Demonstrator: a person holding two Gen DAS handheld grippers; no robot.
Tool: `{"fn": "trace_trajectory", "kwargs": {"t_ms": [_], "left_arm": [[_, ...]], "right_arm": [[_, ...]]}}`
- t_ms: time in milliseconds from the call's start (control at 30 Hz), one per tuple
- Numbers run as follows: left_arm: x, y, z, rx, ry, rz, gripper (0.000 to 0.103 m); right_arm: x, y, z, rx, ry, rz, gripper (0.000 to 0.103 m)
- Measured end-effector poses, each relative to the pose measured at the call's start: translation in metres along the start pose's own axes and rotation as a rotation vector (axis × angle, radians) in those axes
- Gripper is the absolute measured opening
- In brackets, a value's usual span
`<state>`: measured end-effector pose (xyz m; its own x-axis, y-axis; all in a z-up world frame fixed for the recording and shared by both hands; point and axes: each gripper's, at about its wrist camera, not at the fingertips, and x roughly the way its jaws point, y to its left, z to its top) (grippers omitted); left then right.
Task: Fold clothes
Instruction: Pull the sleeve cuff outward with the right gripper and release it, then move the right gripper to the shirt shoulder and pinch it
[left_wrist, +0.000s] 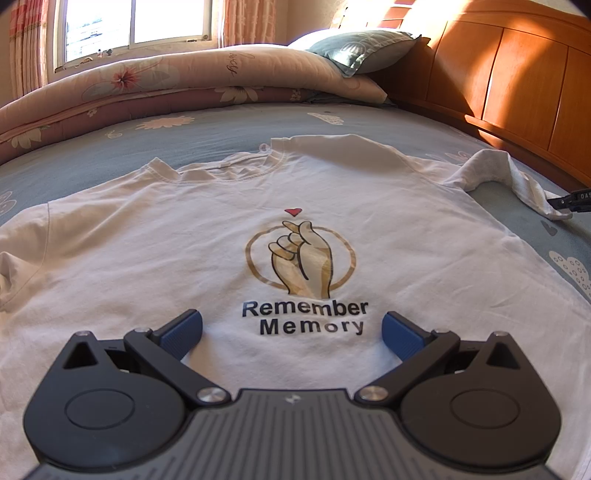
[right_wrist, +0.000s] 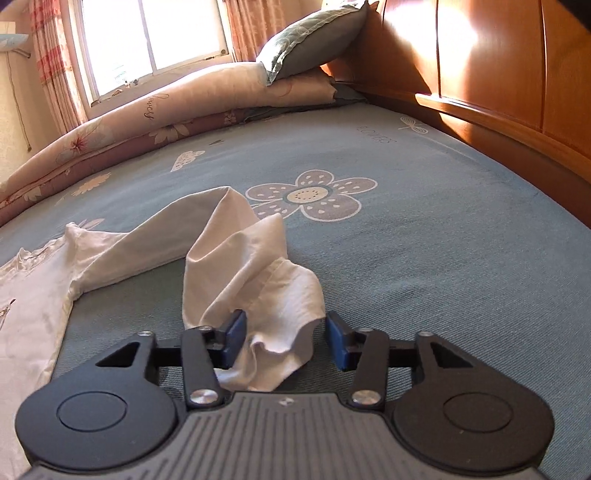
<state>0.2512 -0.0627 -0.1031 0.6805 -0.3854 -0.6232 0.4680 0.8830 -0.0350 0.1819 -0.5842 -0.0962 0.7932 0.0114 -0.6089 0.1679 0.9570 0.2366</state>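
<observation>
T-shirt (left_wrist: 221, 229) is seen spread unfolded, print up, on the bed (right_wrist: 443, 221), its bunched sleeve (right_wrist: 258, 280) between the parted right gripper (right_wrist: 284, 341), the left gripper (left_wrist: 291, 334) likewise spread and empty.

You get strong daylight from the window (left_wrist: 133, 26), which blows out to white in both views. Sun patches glare on the wooden headboard (right_wrist: 491, 62) to the window's right, with dark shadow bands between them. Your fisheye lenses bend the bed (right_wrist: 424, 229) outward; corners go black. Focus stays sharp throughout.
</observation>
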Motion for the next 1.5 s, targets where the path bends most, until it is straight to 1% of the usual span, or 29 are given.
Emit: {"fn": "trace_trajectory", "kwargs": {"t_ms": [33,100,267,333,400,500,600,700,867,900,967,1033,1067,1100,1167,1200,1267,1333,1367,1400,1433,1500], "left_arm": [[0.0,0.0,0.0,0.0,0.0,0.0,0.103],[0.0,0.0,0.0,0.0,0.0,0.001,0.103],[0.0,0.0,0.0,0.0,0.0,0.001,0.103],[0.0,0.0,0.0,0.0,0.0,0.001,0.103],[0.0,0.0,0.0,0.0,0.001,0.001,0.103],[-0.001,-0.002,0.004,-0.008,0.009,0.023,0.103],[-0.011,-0.003,0.016,-0.055,-0.035,0.04,0.102],[-0.009,-0.014,0.019,-0.053,-0.033,0.022,0.102],[-0.002,-0.034,0.021,-0.035,-0.014,-0.017,0.102],[0.0,-0.038,0.022,-0.032,-0.01,-0.025,0.102],[0.002,-0.047,0.023,-0.025,-0.002,-0.041,0.102],[0.005,-0.055,0.024,-0.017,0.006,-0.057,0.102],[0.007,-0.059,0.024,-0.014,0.01,-0.065,0.102],[0.008,-0.063,0.025,-0.01,0.014,-0.073,0.102],[0.018,-0.068,0.019,0.016,0.042,-0.048,0.102],[0.02,-0.071,0.016,0.028,0.043,-0.032,0.103],[0.02,-0.076,0.012,0.047,0.019,-0.001,0.103],[0.02,-0.077,0.012,0.041,0.015,0.009,0.103],[0.02,-0.077,0.013,0.035,0.017,0.01,0.103],[0.019,-0.077,0.015,0.029,0.016,0.014,0.102],[0.017,-0.077,0.018,0.021,0.012,0.019,0.102],[0.016,-0.077,0.023,0.007,0.007,0.021,0.102]], "right_arm": [[-0.002,0.0,0.001,0.005,-0.005,0.004,0.012],[-0.008,-0.002,0.003,-0.01,-0.026,-0.017,0.011],[-0.026,-0.03,0.028,0.001,-0.089,-0.151,0.011],[-0.03,-0.044,0.04,0.012,-0.102,-0.192,0.011],[-0.029,-0.057,0.052,0.021,-0.102,-0.226,0.011],[-0.022,-0.072,0.069,0.032,-0.083,-0.256,0.011],[-0.01,-0.081,0.084,0.029,-0.048,-0.282,0.011],[-0.001,-0.084,0.097,-0.014,-0.031,-0.309,0.011],[0.025,-0.089,0.115,-0.005,-0.034,-0.329,0.012],[0.031,-0.088,0.115,-0.006,-0.046,-0.348,0.021],[0.041,-0.09,0.112,0.015,-0.027,-0.392,0.033],[0.044,-0.096,0.105,0.061,-0.003,-0.406,0.033],[0.042,-0.1,0.1,0.088,0.001,-0.399,0.034],[0.038,-0.104,0.095,0.117,-0.004,-0.382,0.037],[0.027,-0.109,0.086,0.152,-0.011,-0.362,0.039],[0.023,-0.109,0.084,0.151,-0.008,-0.349,0.039],[0.016,-0.104,0.084,0.126,-0.006,-0.311,0.039],[0.012,-0.087,0.091,0.073,-0.022,-0.248,0.039],[0.011,-0.075,0.095,0.045,-0.028,-0.205,0.036],[0.014,-0.061,0.099,0.02,-0.022,-0.158,0.025],[0.018,-0.048,0.104,-0.003,-0.011,-0.109,0.021],[0.03,-0.011,0.113,-0.066,0.021,-0.018,0.02]]}}
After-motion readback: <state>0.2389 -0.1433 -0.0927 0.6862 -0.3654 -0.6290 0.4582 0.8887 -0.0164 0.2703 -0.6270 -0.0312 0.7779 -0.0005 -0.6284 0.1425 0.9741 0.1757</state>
